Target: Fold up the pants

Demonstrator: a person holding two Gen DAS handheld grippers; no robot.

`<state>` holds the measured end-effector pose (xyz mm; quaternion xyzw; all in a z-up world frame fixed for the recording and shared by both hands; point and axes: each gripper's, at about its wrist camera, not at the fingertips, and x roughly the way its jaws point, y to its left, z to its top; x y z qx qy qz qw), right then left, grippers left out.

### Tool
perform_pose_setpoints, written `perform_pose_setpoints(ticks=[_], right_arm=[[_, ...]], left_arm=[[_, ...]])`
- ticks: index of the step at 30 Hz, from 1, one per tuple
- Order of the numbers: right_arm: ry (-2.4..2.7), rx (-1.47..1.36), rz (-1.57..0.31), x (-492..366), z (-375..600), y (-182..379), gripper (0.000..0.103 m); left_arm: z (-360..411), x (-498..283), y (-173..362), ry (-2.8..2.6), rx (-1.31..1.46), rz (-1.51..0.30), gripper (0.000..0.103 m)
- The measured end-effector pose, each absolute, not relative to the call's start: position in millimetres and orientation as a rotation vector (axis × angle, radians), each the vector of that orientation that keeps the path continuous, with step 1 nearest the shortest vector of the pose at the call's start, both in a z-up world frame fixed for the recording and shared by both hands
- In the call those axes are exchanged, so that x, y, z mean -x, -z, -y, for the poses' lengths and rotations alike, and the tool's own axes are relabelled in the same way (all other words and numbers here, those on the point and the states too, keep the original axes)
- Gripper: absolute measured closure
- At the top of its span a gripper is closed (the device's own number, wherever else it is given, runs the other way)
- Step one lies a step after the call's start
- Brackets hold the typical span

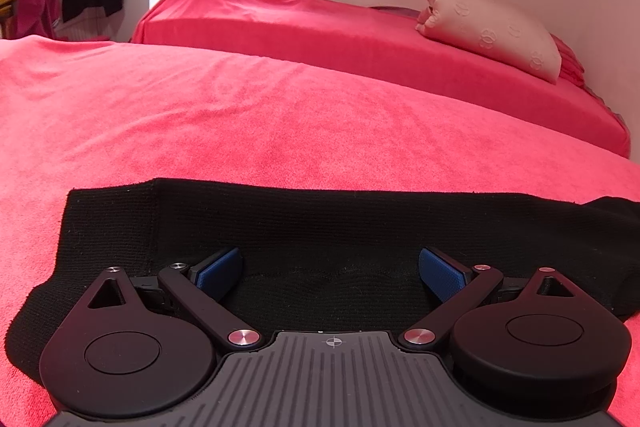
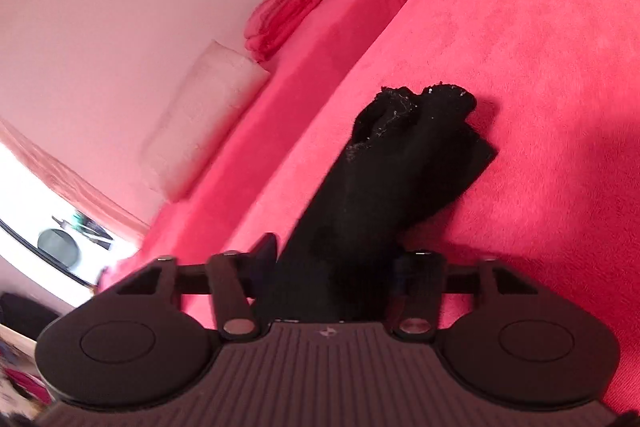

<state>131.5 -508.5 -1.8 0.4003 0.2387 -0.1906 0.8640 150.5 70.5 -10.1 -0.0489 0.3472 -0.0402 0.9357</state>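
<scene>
We see the red blanket (image 1: 280, 115) spread under the black pants (image 1: 320, 227), which lie flat across it. Our left gripper (image 1: 331, 273) hovers over them, jaws spread wide, fabric between. Our right gripper (image 2: 340, 267) has its jaws clamped on a bunched pant leg.

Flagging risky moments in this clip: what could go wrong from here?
The right gripper pinches a bunched end of the black knit pants, whose loose end trails on the red fleece blanket; it may drag and crease. The left gripper is open over the waistband end, so that end could shift when pulled.
</scene>
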Motion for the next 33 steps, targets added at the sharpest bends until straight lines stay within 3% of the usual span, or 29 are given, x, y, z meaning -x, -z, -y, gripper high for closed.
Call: perform_pose_setpoints(ticks=[6,10,15,18,20,26,33], right_arm=[[0.353,-0.762,-0.345,-93,516,-37,0.084],[0.46,-0.785,-0.526,-99,545,-10,0.084],[0.41,-0.794,-0.52,-92,553,-8,0.08],[0.512,-0.803,-0.487,-79,555,-20,0.06],[0.634,-0.819,-0.422,-58,560,-27,0.032],[0.558,-0.653,-0.349,-35,511,-54,0.036],[-0.166,-0.428,-0.565,-85,345,-37,0.035]], left_arm=[[-67,-147,6,0.095,0.107,-0.681,0.0],[-56,-153,9,0.125,0.085,-0.703,0.0],[-57,-154,11,0.123,0.074,-0.706,0.0],[-58,-154,11,0.124,0.076,-0.705,0.0],[-58,-155,11,0.125,0.079,-0.705,0.0],[-59,-155,10,0.128,0.088,-0.704,0.0],[-60,-153,10,0.127,0.092,-0.702,0.0]])
